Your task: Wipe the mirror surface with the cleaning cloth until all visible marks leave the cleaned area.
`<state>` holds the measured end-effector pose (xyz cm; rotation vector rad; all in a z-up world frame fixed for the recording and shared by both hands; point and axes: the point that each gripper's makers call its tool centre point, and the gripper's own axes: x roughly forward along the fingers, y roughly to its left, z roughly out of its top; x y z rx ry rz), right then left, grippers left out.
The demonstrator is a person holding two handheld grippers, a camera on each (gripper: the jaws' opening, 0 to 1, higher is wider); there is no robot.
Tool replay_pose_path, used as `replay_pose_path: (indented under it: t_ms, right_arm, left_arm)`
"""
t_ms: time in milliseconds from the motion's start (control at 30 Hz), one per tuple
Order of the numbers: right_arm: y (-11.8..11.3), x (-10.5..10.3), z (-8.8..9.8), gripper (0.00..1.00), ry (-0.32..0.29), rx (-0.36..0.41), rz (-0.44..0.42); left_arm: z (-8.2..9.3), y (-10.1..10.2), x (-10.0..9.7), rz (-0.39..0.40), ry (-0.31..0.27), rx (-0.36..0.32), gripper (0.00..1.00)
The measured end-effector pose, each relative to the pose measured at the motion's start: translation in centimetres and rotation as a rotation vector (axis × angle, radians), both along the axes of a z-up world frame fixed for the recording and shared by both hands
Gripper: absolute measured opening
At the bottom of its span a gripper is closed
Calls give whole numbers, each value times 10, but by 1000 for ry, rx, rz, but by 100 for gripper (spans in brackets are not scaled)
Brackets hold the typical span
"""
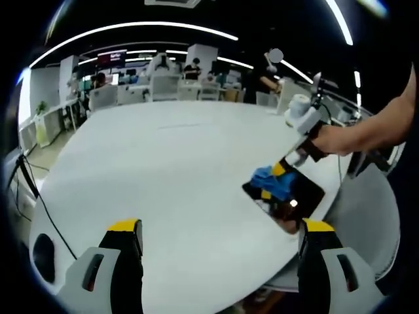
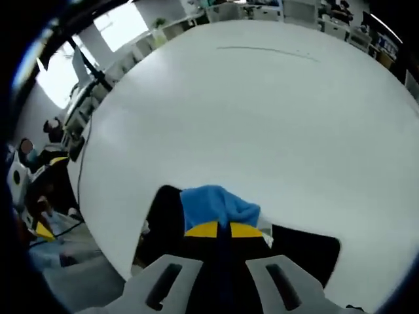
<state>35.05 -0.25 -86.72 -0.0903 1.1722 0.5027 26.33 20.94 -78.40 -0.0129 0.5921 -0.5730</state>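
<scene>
The wiping step is going on: the right gripper pinches the blue cloth tight and presses it on the dark mirror, which lies flat near the edge of the white table. The mirror's long side runs slantwise along that edge. The left gripper hangs wide open, well apart; next the cloth probably needs rubbing over the bare glass.

Your blue cloth covers part of the mirror in the right gripper view, and your right gripper hides the cloth's near edge and the glass under it. In the left gripper view the mirror shows only dark reflections; any marks on it are too small to tell. The desk runs behind your left gripper at the bottom.
</scene>
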Motion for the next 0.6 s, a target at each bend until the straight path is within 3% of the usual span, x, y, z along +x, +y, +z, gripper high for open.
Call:
replay_pose_path:
  t_ms: [400, 600]
  right_arm:
    - [71, -2, 0, 0, -9, 50, 101]
    - [67, -3, -1, 0, -20, 58, 130]
  left_arm:
    - [4, 5, 0, 11, 0, 13, 99]
    - [6, 10, 1, 18, 1, 27, 99]
